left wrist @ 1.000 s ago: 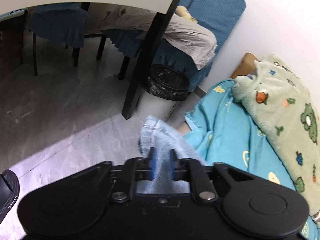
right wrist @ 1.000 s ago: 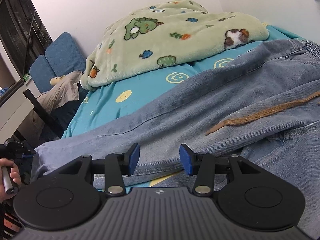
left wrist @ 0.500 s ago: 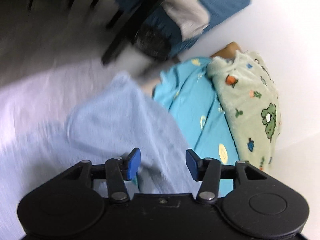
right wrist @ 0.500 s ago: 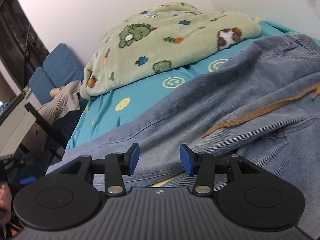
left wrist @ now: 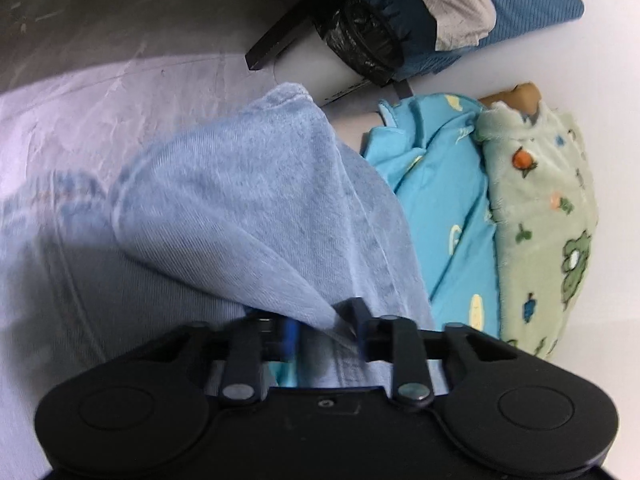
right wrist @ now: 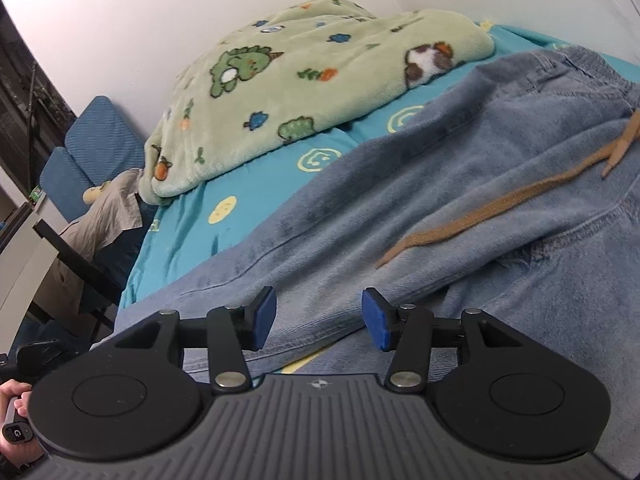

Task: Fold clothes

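Observation:
Light blue jeans (right wrist: 440,184) lie spread on the bed, with a brown drawstring (right wrist: 500,208) across them. One leg (left wrist: 248,200) hangs over the bed's end toward the floor. My left gripper (left wrist: 322,328) points down at that leg, and its jaws are closing with a fold of denim pinched between the pads. My right gripper (right wrist: 318,320) hovers just over the near edge of the jeans. Its jaws stand apart and are opening a little, with nothing between the blue pads (right wrist: 266,316).
A green cartoon blanket (right wrist: 304,72) is heaped on the turquoise sheet (right wrist: 192,232) by the wall. Beyond the bed's end stand a white bin with a black liner (left wrist: 360,40), a black table leg (left wrist: 288,28) and a blue chair with a grey garment (left wrist: 460,12). A person's hand (right wrist: 12,400) shows at lower left.
The left gripper held the hem, opened half a second ago, then sank and rolled; it now closes on a fold of the leg. The right gripper rolled slightly.

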`<state>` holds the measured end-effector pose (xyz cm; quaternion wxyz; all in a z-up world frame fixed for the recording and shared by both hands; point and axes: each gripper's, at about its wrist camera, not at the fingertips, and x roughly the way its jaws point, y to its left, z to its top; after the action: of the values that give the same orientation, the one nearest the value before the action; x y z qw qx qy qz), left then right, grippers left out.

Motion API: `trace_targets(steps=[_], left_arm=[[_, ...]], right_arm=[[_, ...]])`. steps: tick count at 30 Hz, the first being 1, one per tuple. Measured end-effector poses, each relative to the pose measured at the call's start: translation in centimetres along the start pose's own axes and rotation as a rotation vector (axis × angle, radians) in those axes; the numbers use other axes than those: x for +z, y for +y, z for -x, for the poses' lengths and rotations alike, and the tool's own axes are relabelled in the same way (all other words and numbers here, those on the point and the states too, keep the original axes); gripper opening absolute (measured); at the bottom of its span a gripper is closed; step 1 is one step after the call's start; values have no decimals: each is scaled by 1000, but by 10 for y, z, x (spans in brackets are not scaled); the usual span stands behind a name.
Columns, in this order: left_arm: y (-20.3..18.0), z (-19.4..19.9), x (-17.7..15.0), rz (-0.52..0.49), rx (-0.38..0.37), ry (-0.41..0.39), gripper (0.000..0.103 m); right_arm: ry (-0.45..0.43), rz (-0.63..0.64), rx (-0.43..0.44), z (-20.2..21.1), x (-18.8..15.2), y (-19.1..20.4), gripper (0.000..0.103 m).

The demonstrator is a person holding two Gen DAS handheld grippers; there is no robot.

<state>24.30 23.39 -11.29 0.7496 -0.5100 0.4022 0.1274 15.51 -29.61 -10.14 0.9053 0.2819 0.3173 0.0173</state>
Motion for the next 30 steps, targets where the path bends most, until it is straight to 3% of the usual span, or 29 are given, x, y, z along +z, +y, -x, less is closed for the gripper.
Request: trace_targets(steps=[1,5,10,18,21,24,30], left_arm=[[-1,0,1,-19,1,0,12],[-10,23,-2,-96,-57,-48,6],[-7,68,-9,-107,-149,-136,5],[21,42,-14,-38,52,-40,6],[24,44,-13,-35,70,-17,10],[23,56,-15,-60,89,-10,24],[31,92,-11,-31,20,32,38]], right_arm=[[4,-6,-1,-2,0,-1,51],[13,-8,-3,-6,1,-1,51],[11,13,2,-5,1,2,51],[-3,-6,-10,2,5,-1,51],[-4,-16,-13,4,6,-3,51],[-4,-16,-4,5,7,-2,51],[-15,0,27,9,8,0,51]])
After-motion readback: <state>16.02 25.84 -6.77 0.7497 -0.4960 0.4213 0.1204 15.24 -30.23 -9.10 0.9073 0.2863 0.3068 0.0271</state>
